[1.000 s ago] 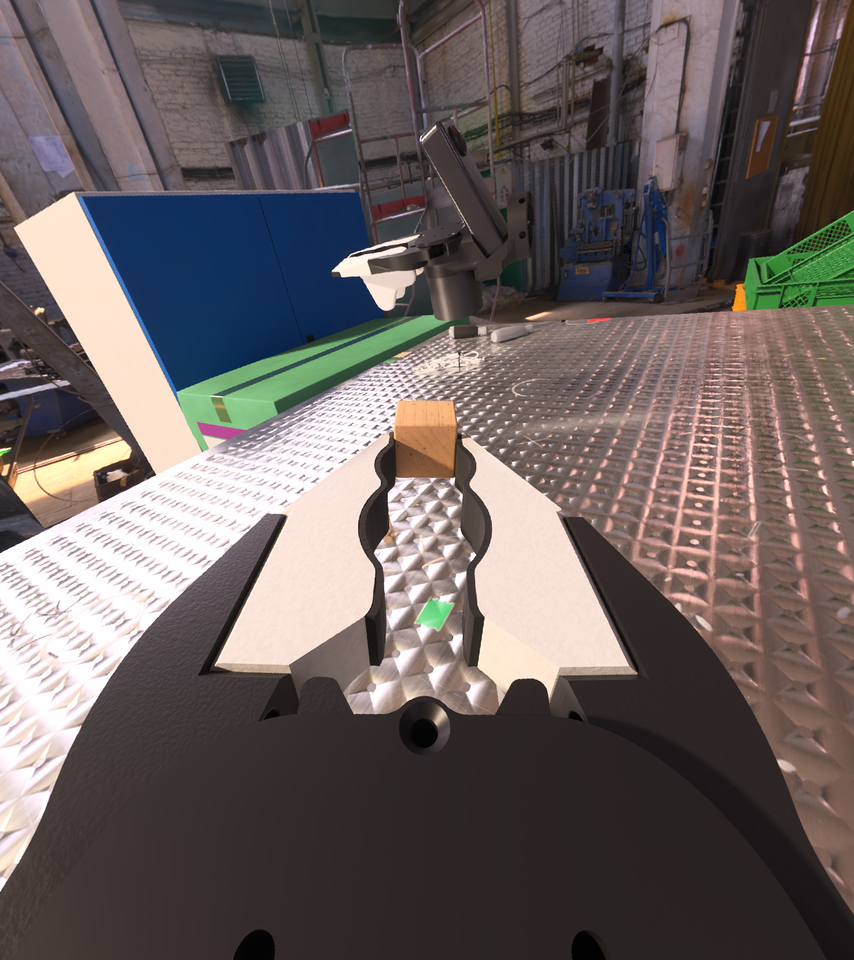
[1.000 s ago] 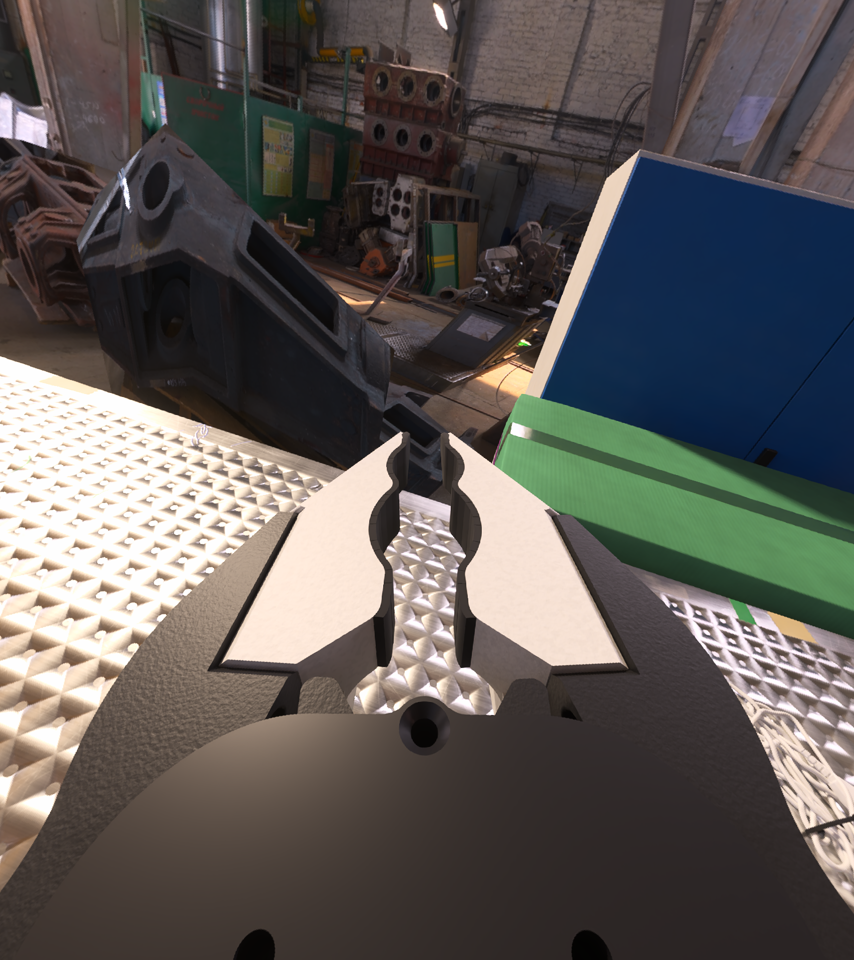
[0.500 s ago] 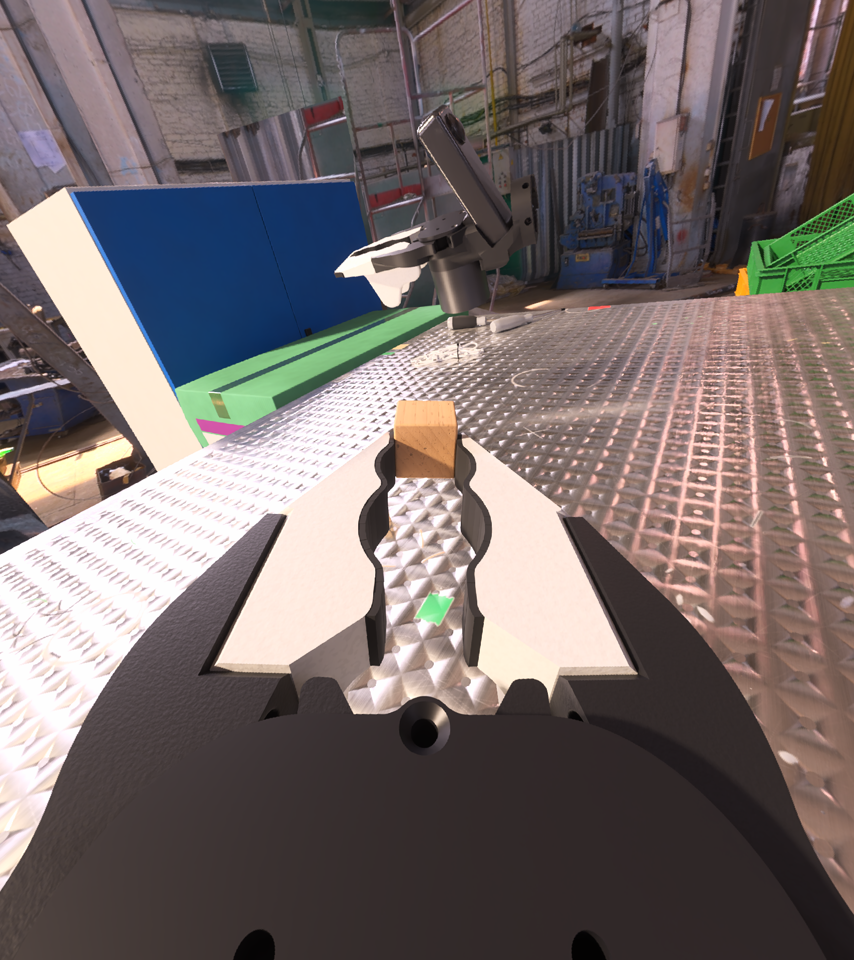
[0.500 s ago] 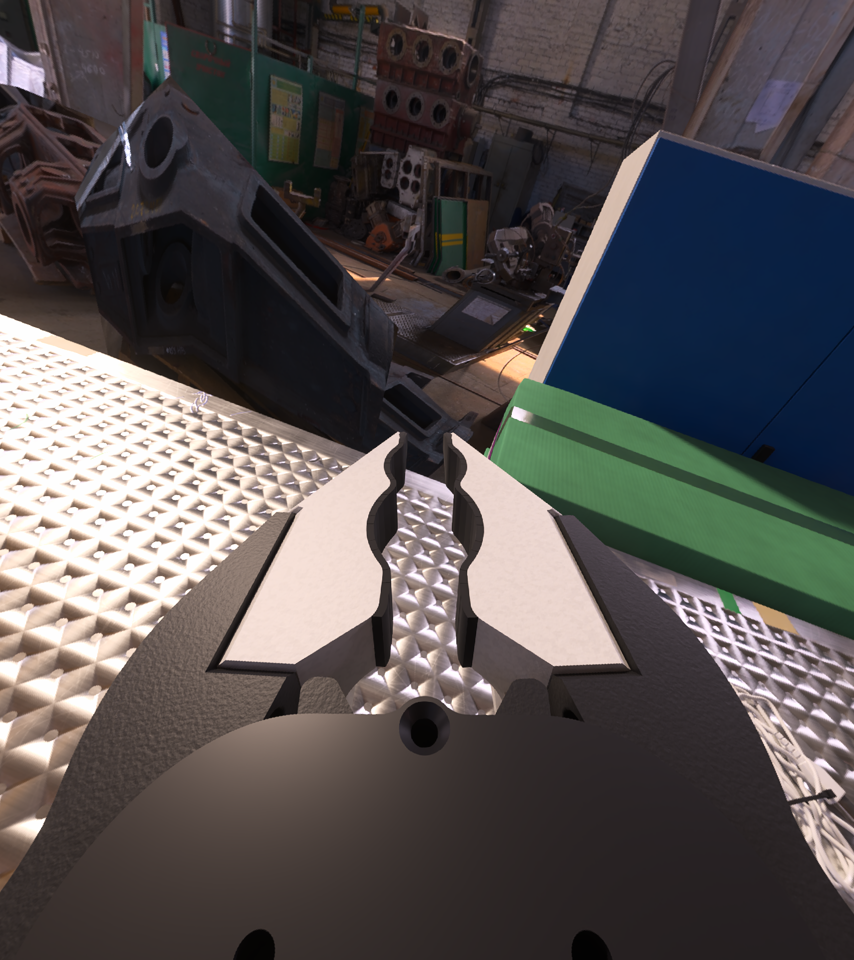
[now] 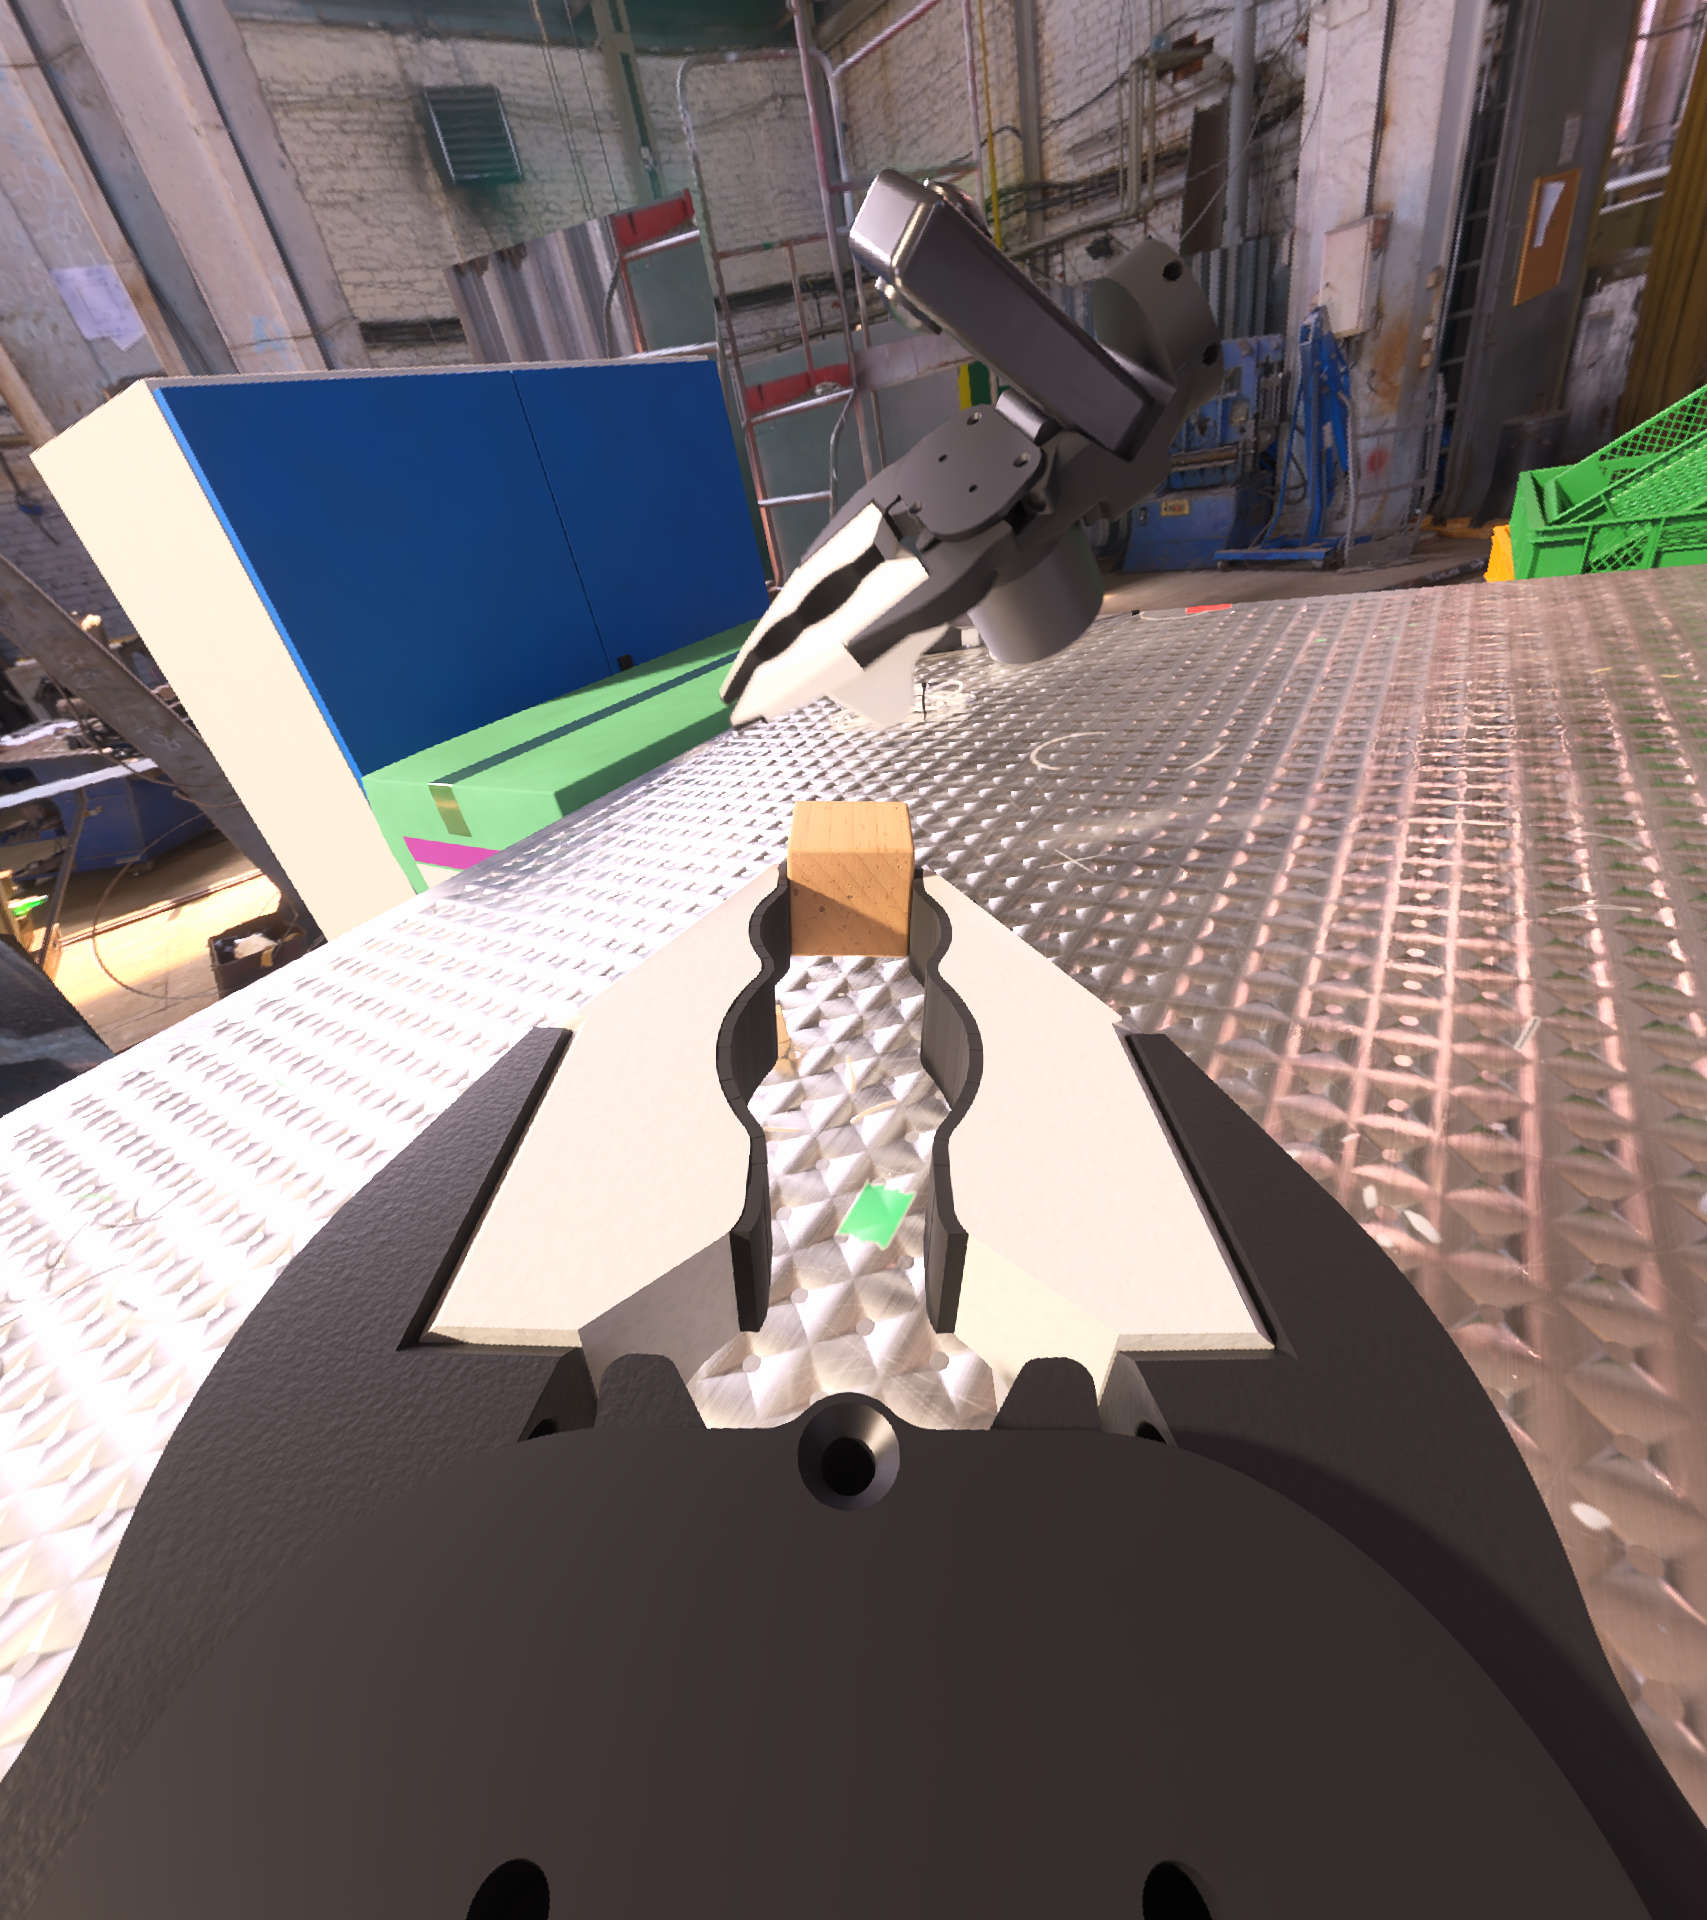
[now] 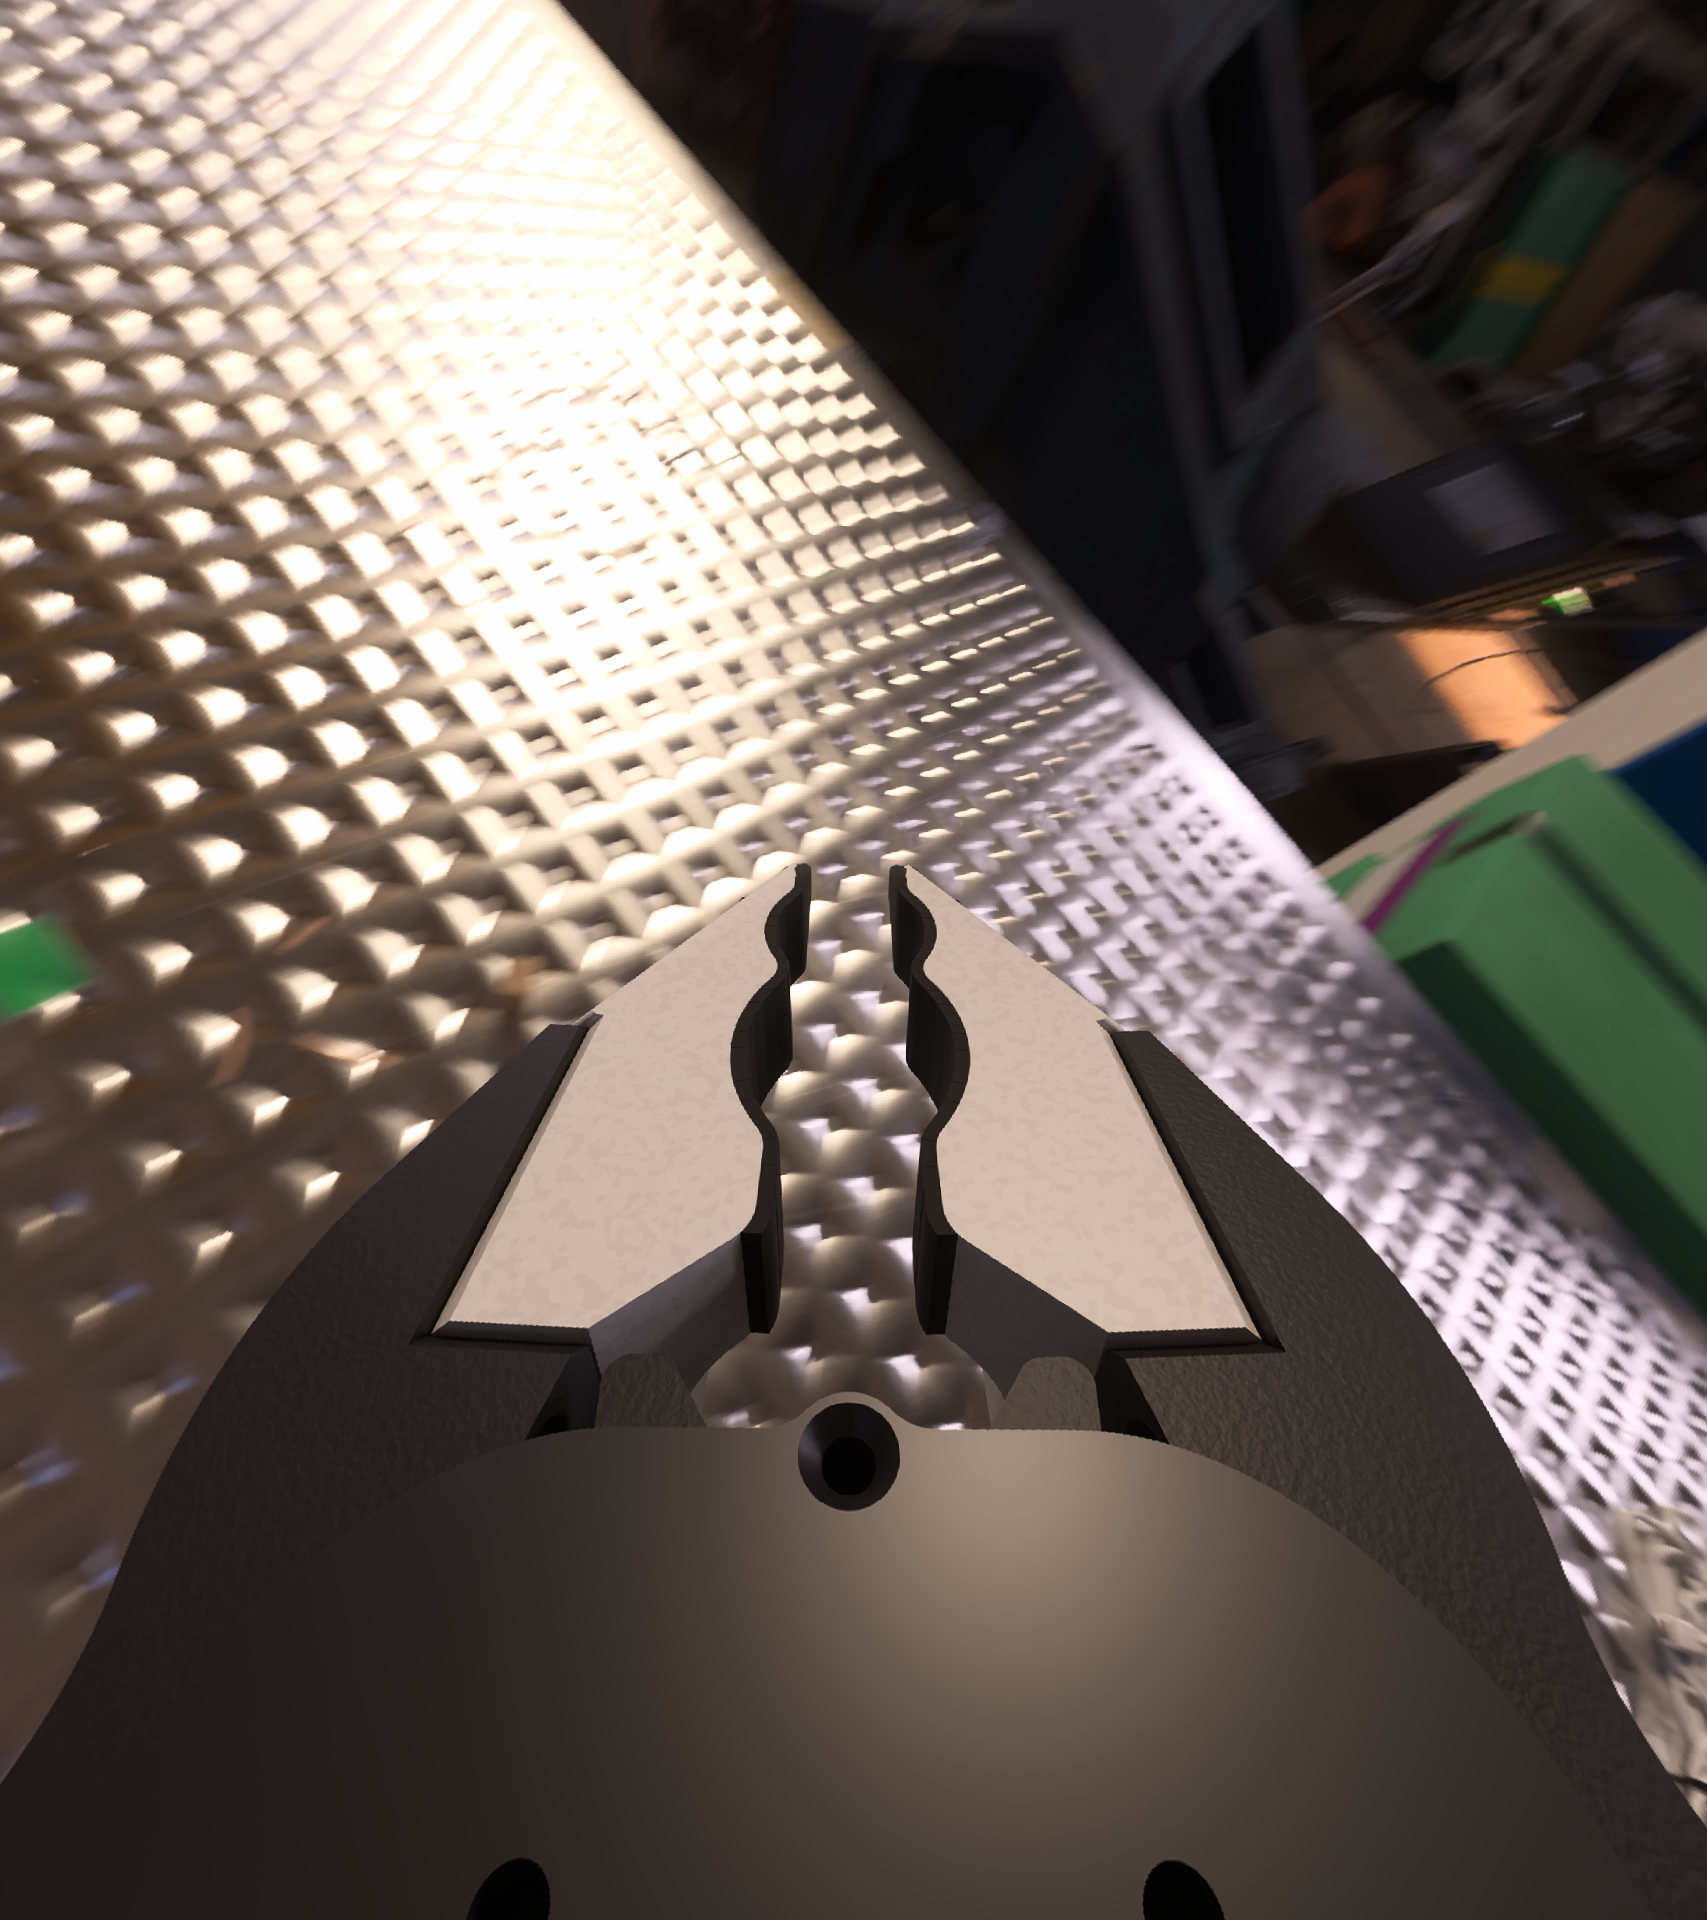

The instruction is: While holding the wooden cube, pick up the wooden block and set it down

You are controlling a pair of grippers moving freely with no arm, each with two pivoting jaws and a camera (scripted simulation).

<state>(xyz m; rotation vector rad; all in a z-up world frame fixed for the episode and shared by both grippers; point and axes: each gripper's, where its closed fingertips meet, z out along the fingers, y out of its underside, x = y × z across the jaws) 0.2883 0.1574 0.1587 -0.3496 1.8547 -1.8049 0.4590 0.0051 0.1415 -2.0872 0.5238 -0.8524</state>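
The left claw (image 5: 849, 894) pinches the wooden cube (image 5: 847, 891) between its fingertips, above the embossed metal bench (image 5: 1400, 1039). In the left wrist view, the right claw (image 5: 776, 675) hangs at about 12 o'clock from the cube, well apart from it and clear of the bench, nose tilted down toward 7 o'clock.

In its own view the right claw (image 6: 849, 883) is empty, its jaws drawn close with a narrow gap between them. Below it lies only bench, with a small green patch (image 6: 23, 961) at 9 o'clock and a green box (image 6: 1607, 997) at 3 o'clock, backed by a blue panel (image 5: 475, 551). That view is blurred.

The wooden block is not clearly in sight. A thin wooden sliver (image 5: 781, 1029) peeks past the left claw's inner edge, under the cube; whether that is the block, I cannot tell.

Risks, as I judge them:
- The jaws look too narrow to straddle a block, so a descent could knock it aside.
- If the block sits under the left claw, the two claws could collide and jar the cube loose.
- The shiny, bumpy bench may let a nudged block skid.
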